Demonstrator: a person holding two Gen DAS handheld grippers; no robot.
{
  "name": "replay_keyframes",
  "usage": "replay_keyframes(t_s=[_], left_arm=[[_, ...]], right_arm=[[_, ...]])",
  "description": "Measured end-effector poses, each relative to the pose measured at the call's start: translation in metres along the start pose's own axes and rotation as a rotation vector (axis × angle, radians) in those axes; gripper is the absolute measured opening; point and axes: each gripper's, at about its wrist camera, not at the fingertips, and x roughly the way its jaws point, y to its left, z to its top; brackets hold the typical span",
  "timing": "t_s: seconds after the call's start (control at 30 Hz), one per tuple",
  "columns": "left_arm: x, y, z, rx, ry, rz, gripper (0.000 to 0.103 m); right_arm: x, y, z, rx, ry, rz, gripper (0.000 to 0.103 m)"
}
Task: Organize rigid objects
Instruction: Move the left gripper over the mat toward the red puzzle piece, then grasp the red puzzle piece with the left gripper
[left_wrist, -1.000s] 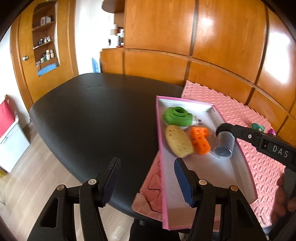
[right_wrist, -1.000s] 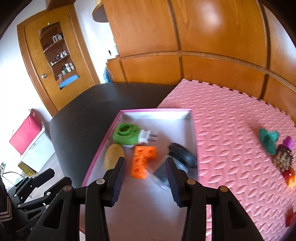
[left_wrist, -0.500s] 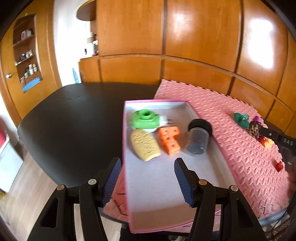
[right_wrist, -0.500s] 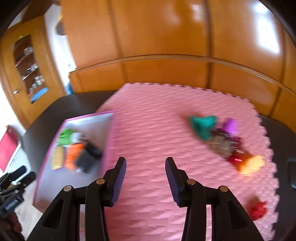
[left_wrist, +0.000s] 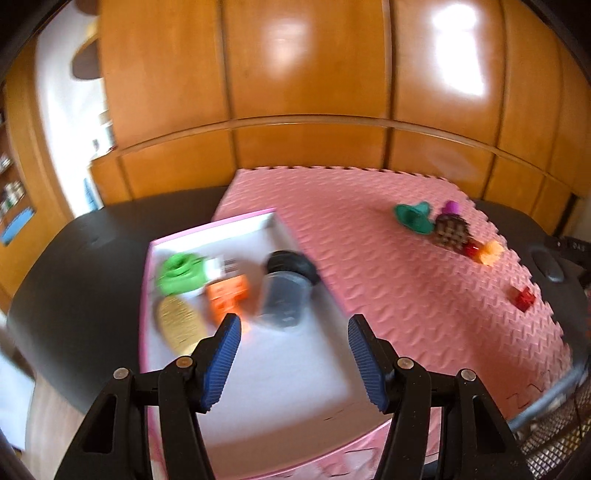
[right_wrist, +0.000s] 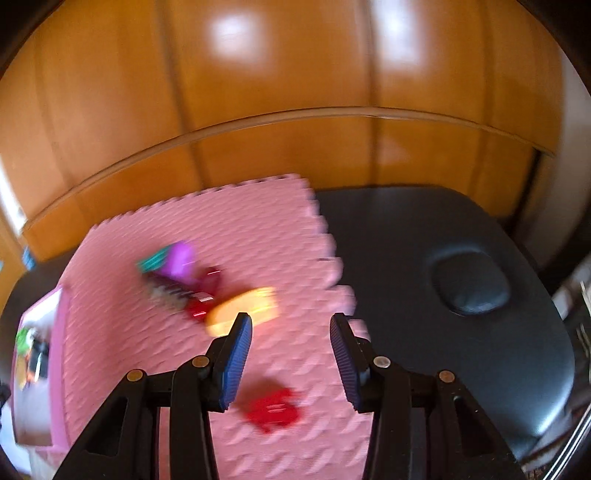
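Left claw (left_wrist: 294, 350) apart, nothing btwn pads, above pink-rimmed tray (left_wrist: 207, 230). In tray: green plug-in device (left_wrist: 181, 271), orange block (left_wrist: 227, 295), yellow oval sponge (left_wrist: 179, 326), clear jar w/ black lid (left_wrist: 286, 291) on its side. Right claw (right_wrist: 291, 360) apart, empty, over pink foam mat (right_wrist: 258, 229) on black worktop (right_wrist: 424, 229). On mat: red piece (right_wrist: 273, 408) near claw; yellow-orange piece (right_wrist: 243, 308), purple piece (right_wrist: 181, 258), teal piece (right_wrist: 153, 260) beyond, blurred.

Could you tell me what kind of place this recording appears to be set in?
Probably a room in a home: glossy wooden wall panelling, a built-in shelf with small bottles, and a black padded table carrying a pink foam mat.
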Motion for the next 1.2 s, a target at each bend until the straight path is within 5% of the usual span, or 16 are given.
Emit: replay_keyframes(t_s=[0.2, 0.7, 1.13, 1.2], left_arm=[[0.021, -0.06, 0.01, 0.116, 0.046, -0.116, 0.061], [0.058, -0.214, 0.009, 0.351, 0.144, -0.484, 0.061], [0.099, -0.305, 0.015, 0.473, 0.115, -0.568, 0.069], [0.107, -0.313, 0.013, 0.489, 0.112, -0.561, 0.061]], right_arm=[[0.0, -0.048, 0.0, 0.248, -0.018, 0.049, 0.044], [0.01, -0.062, -0.005, 0.335, 0.037, 0.085, 0.044], [0.012, -0.063, -0.004, 0.356, 0.046, 0.118, 0.044], [0.013, -0.062, -0.004, 0.351, 0.05, 0.12, 0.044]])
